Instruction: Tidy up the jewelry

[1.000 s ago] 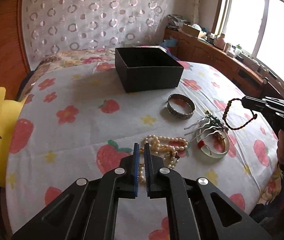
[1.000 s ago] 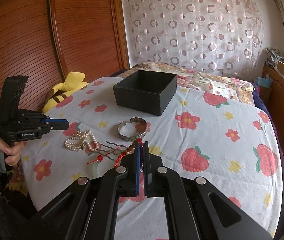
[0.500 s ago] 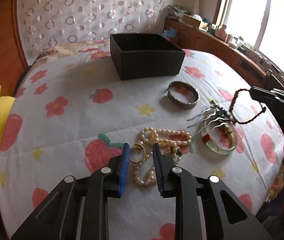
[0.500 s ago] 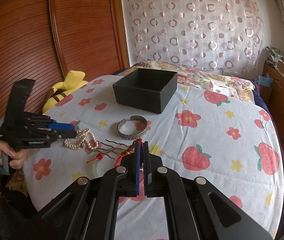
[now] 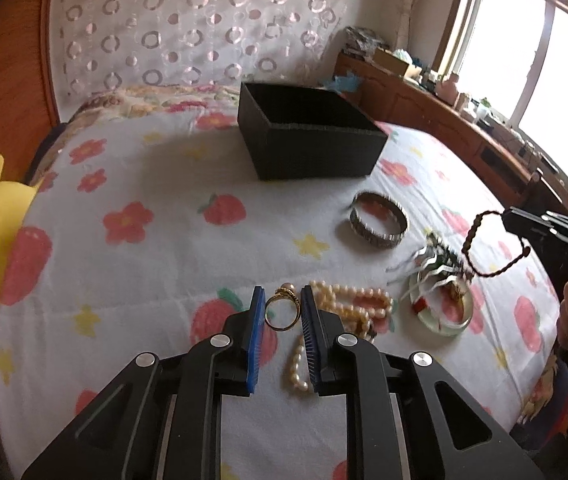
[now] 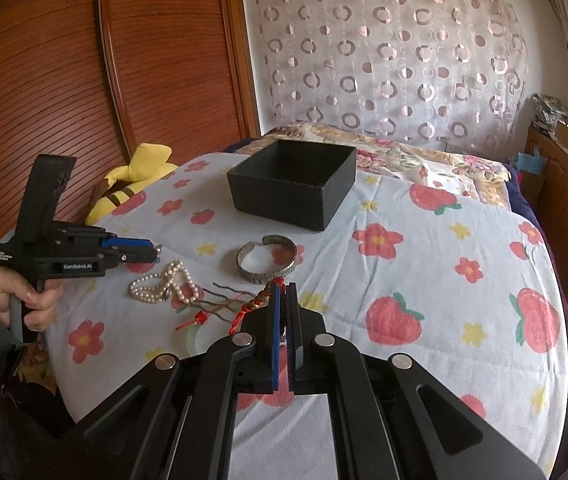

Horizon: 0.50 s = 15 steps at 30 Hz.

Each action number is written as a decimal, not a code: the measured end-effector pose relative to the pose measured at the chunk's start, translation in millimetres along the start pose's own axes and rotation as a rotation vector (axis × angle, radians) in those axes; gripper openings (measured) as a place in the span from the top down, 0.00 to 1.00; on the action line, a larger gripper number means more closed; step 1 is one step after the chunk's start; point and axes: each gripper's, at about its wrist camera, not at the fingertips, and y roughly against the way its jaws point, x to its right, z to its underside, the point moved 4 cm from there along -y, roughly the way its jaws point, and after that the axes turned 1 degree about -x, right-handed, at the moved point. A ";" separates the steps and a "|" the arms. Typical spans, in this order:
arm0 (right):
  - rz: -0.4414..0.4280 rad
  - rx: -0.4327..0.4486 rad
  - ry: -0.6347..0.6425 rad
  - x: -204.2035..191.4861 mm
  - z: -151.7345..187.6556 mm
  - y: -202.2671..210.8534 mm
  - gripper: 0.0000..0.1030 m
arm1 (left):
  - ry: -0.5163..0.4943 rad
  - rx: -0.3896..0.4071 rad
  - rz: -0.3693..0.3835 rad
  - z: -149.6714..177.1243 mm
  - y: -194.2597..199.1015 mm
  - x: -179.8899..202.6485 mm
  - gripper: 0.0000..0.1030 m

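Left hand-held gripper [image 5: 282, 307], lower centre of frame, holds a gold ring [image 5: 280, 312] between its blue pads, jaws narrow around it. The ring looks tiny, light, rigid and slippery (easy to flick out), so squeezing across the band seems best. Right hand-held gripper [image 6: 282, 304] is clamped on a braided cord bracelet [image 5: 484, 246]: soft, floppy. Black box [image 5: 308, 140] sits upper centre on the bed [image 5: 155, 248].

"GenRobot.AI" on left claw [image 6: 155, 249] body, other label too small
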 end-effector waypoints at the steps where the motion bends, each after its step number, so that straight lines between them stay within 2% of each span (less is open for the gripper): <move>1: 0.000 0.004 0.001 0.5 -2.4 -0.9 0.97 | -0.002 0.008 -0.001 -3.3 1.6 0.9 0.84; 7: 0.020 0.036 0.018 4.0 -33.5 -14.5 0.97 | -0.020 0.068 0.013 -43.6 1.9 15.2 0.84; 15: 0.037 0.061 0.002 17.0 -74.6 -37.9 0.97 | -0.042 0.106 0.007 -98.8 -21.6 30.0 0.84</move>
